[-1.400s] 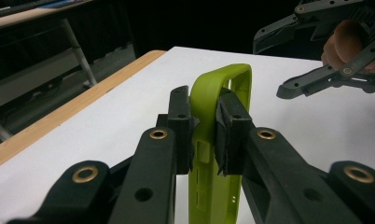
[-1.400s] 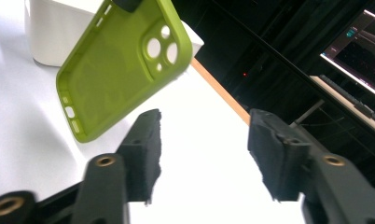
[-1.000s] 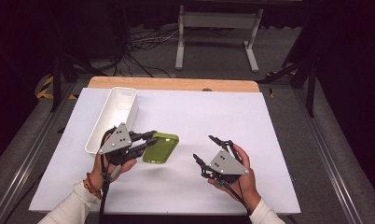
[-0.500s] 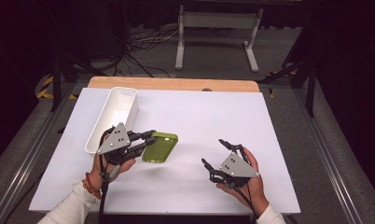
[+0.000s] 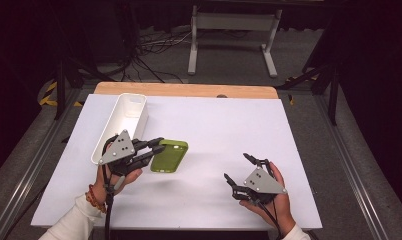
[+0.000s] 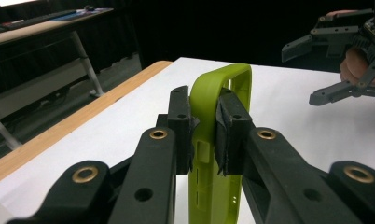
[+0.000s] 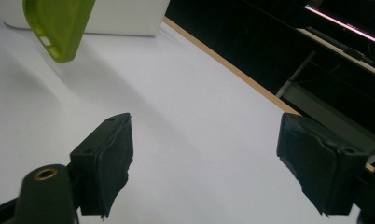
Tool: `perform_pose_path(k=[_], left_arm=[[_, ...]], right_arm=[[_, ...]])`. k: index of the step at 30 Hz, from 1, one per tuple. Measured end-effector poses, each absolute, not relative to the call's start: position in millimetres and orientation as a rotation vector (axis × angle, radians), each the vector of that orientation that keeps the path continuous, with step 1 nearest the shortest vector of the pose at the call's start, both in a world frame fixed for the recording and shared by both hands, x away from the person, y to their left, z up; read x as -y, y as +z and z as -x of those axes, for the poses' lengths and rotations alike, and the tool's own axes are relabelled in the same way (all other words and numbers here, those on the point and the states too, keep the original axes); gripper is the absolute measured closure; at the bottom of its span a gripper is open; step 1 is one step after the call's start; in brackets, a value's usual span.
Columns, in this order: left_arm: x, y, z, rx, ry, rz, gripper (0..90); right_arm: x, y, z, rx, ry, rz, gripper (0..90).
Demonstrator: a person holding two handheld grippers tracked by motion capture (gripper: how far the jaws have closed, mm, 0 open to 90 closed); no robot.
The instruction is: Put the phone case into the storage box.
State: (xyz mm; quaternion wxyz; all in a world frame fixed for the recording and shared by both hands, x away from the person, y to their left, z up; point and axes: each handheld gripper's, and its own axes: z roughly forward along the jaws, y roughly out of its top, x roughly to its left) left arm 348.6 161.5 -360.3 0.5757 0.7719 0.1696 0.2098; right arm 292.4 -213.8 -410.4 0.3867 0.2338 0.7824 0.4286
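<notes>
1 left tool (image 6: 205, 140), smooth rounded green case (image 6: 209, 154)

White table (image 5: 219, 130), wooden strip along far edge; white bin (image 5: 123, 125) on left part.

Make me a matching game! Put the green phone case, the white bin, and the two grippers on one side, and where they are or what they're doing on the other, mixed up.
1. phone case
2. white bin
3. left gripper
4. right gripper

a. jaws wide open
b. stands at the table's far left
c. clamped between two jaws
d. shut on something green

Pairs: 1-c, 2-b, 3-d, 4-a
</notes>
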Motion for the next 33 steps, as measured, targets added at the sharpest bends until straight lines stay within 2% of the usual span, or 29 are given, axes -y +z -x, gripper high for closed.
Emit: perform_pose_path(k=[33], left_arm=[[-205,-338,-353,-0.464,0.547,-1.689,78.7]], right_arm=[[219,-424,-289,-2.021,1.091,-0.624,16.4]])
